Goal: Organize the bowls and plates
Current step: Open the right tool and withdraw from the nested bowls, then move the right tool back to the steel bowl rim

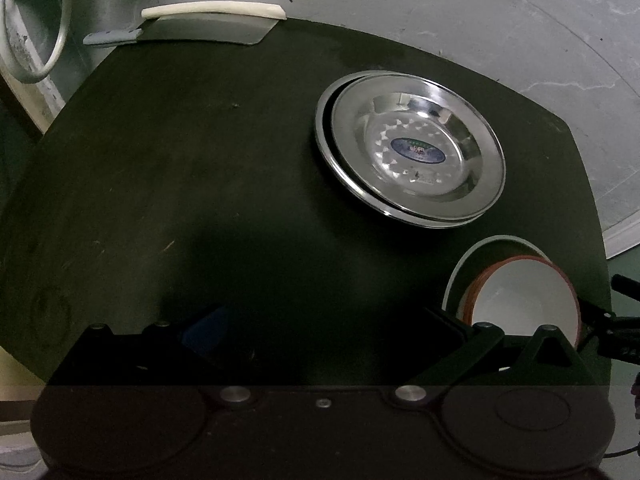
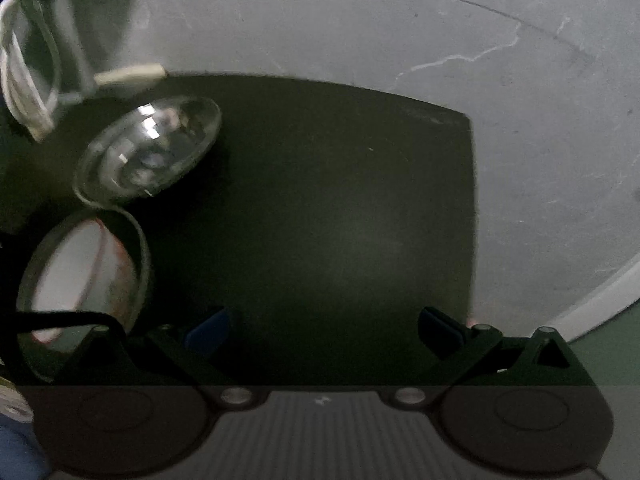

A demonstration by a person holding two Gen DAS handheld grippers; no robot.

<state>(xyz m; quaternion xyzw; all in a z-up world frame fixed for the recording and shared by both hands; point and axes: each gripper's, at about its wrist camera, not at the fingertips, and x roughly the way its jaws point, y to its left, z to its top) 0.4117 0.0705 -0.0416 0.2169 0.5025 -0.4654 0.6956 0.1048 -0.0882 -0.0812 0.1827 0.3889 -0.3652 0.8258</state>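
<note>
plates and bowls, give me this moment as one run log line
steel plates: stacked on dark table | white bowls: nested in glass plate | left gripper: open, empty | right gripper: open, empty

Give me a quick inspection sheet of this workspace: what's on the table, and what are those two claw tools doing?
Surface: dark table, scuffed.
Job's things: steel plates stacked two deep; white bowl with red rim nested in a stack on a glass plate.
Clutter: cleaver at the far edge.
Grippers: left gripper open, empty; right gripper open, empty.
Cables: black cable across the bowl in the right wrist view.
Surroundings: grey floor.
</note>
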